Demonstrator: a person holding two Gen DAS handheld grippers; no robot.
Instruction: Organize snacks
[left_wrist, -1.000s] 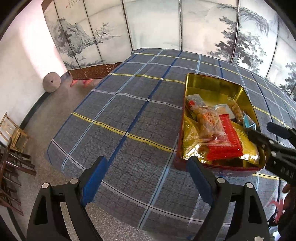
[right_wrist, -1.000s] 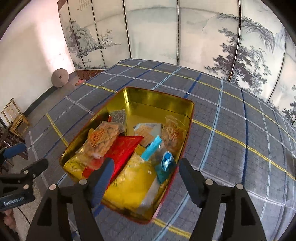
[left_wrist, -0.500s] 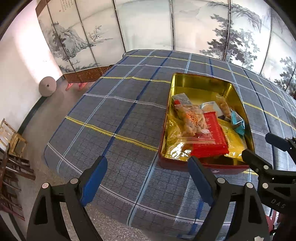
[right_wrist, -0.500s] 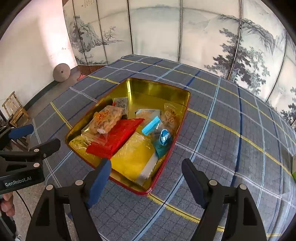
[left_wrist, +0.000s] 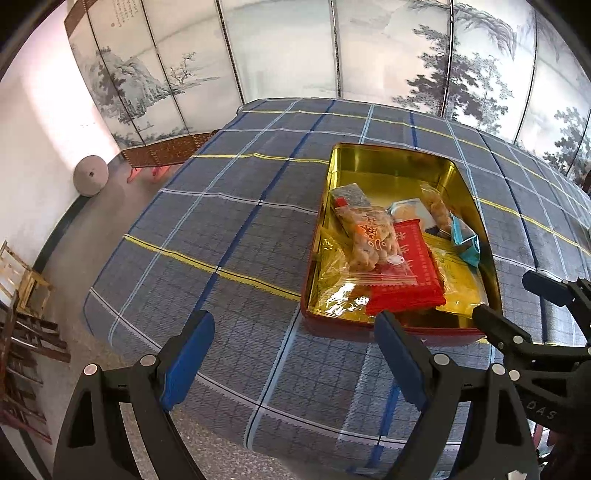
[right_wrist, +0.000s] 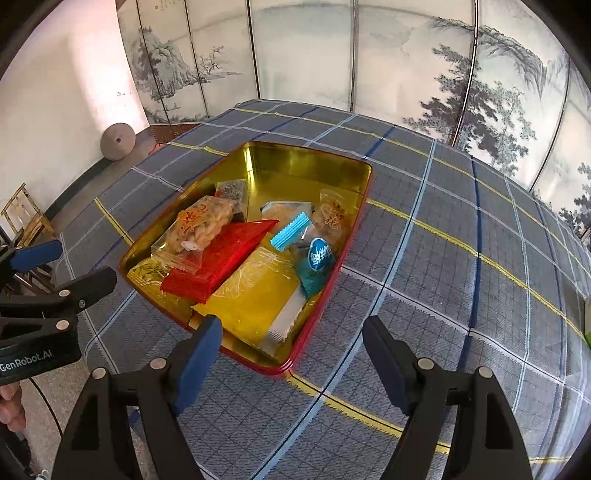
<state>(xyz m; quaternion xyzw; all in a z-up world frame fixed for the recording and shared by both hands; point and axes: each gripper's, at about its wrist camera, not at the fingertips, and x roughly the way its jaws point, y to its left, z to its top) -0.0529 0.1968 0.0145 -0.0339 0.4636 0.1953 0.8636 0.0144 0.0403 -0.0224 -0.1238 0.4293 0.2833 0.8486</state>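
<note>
A gold-lined red tin (left_wrist: 391, 155) (right_wrist: 314, 157) lies on the blue checked tablecloth (left_wrist: 229, 240). It holds several snack packs: a red packet (left_wrist: 410, 273) (right_wrist: 225, 258), a clear bag of biscuits (left_wrist: 369, 240) (right_wrist: 203, 225), a yellow packet (right_wrist: 258, 295) and a teal packet (right_wrist: 317, 262). My left gripper (left_wrist: 291, 332) is open over bare cloth, just left of the tin's near edge. My right gripper (right_wrist: 291, 328) is open above the tin's near corner and touches nothing. Each view shows the other gripper at its edge, the right gripper (left_wrist: 506, 297) and the left gripper (right_wrist: 70, 266).
A painted folding screen (left_wrist: 332, 55) stands behind the table. On the floor to the left are a round stone disc (left_wrist: 90, 175) and wooden chairs (left_wrist: 26, 291). The table's near edge runs just under both grippers. Part of a hand (right_wrist: 9, 402) shows at the lower left.
Both grippers have drawn back a little from the tin, which now looks smaller and farther off. The right gripper's fingers stand slightly wider and no longer hang over the snacks.
</note>
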